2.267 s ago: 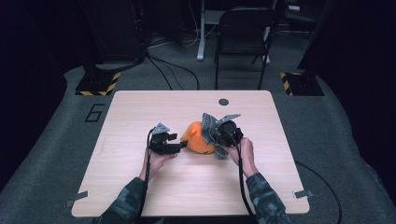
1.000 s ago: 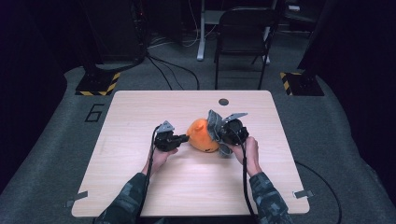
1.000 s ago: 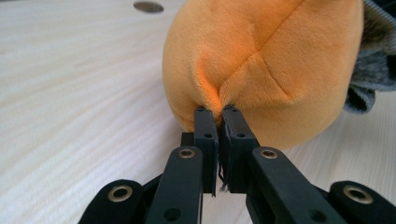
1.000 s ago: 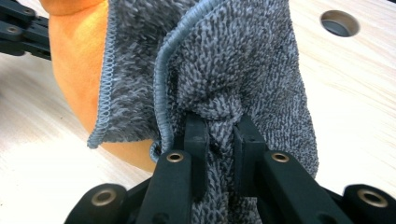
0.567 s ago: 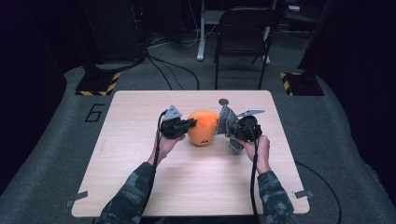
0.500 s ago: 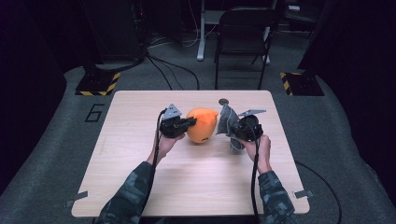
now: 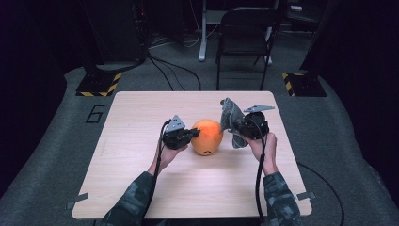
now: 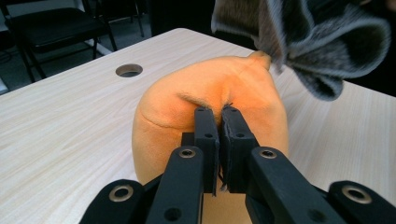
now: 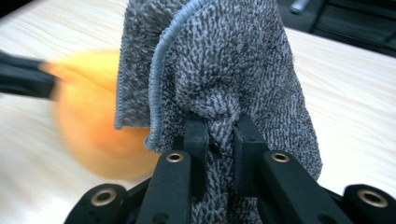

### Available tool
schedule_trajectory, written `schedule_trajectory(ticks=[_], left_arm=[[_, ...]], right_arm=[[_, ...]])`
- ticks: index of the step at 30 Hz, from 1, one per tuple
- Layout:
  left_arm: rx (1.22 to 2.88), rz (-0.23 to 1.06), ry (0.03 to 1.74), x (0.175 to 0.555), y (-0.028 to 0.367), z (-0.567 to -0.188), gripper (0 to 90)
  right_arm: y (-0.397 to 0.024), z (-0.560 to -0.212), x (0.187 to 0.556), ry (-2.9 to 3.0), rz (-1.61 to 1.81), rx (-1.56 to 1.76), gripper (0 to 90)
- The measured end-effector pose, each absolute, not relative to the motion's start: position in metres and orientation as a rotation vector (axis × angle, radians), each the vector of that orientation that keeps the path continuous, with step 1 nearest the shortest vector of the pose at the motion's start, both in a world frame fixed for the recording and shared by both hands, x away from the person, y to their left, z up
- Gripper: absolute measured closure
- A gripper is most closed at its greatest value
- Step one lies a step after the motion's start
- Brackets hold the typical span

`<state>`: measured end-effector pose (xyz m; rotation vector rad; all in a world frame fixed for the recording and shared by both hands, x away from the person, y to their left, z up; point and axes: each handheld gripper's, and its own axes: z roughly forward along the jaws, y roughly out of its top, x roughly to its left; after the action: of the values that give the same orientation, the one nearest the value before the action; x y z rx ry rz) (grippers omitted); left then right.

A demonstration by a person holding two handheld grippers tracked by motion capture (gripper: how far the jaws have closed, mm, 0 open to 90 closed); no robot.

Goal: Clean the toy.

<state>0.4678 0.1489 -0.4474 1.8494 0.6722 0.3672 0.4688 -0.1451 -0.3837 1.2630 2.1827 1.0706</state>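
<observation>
Hands are entering the high view from the bottom edge, each gripping a tool over the pale wooden worktop (image 7: 141,179). At the left, the left tool (image 7: 190,135) is pinching the side of an orange plush toy (image 7: 207,136), which is sitting near the middle of the worktop, and at the right the right tool (image 7: 235,127) is holding a grey towel (image 7: 229,117) bunched up just beside the toy. A black folding chair (image 7: 244,33) is standing on the floor beyond the far edge. Moving to the left gripper view, the left tool (image 8: 220,116) is showing its jaws almost together, nipping a fold of the orange plush toy (image 8: 177,116), while the grey towel (image 8: 303,42) is hanging at the upper right, its lower edge close over the toy's top. A round hole (image 8: 129,70) is showing in the worktop (image 8: 56,130) behind the toy. Moving to the right gripper view, the right tool (image 9: 219,128) is clamping a gathered fold of the grey towel (image 9: 224,56) between narrow jaws, and the orange plush toy (image 9: 93,126) is appearing blurred at the left behind the cloth, with the worktop (image 9: 355,107) beneath.
</observation>
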Motion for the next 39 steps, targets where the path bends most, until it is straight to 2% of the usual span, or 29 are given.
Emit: schedule_trajectory(ticks=[4, 6, 10, 14, 19, 32, 39], left_arm=[[1.847, 0.367, 0.676, 0.465, 0.148, -0.449, 86.5], [1.867, 0.383, 0.676, 0.462, 0.147, -0.448, 86.5], [1.878, 0.399, 0.674, 0.460, 0.145, -0.447, 86.5], [1.919, 0.409, 0.647, 0.458, 0.143, -0.448, 86.6], [1.919, 0.412, 0.646, 0.458, 0.144, -0.450, 86.6], [1.934, 0.389, 0.632, 0.459, 0.144, -0.453, 86.6], [1.926, 0.381, 0.627, 0.458, 0.144, -0.453, 86.4]], right_arm=[[-0.132, -0.370, 0.459, 2.213, 1.128, 1.212, 78.7], [-0.106, -0.364, 0.450, 2.280, 1.120, 1.116, 78.6], [-0.081, -0.369, 0.449, 2.343, 1.083, 1.073, 78.3], [-0.056, -0.389, 0.456, 2.395, 0.998, 1.051, 78.1], [-0.059, -0.392, 0.459, 2.403, 0.971, 1.060, 78.7], [-0.113, -0.411, 0.483, 2.343, 0.831, 1.281, 78.7], [-0.091, -0.378, 0.461, 2.340, 1.009, 1.135, 78.5]])
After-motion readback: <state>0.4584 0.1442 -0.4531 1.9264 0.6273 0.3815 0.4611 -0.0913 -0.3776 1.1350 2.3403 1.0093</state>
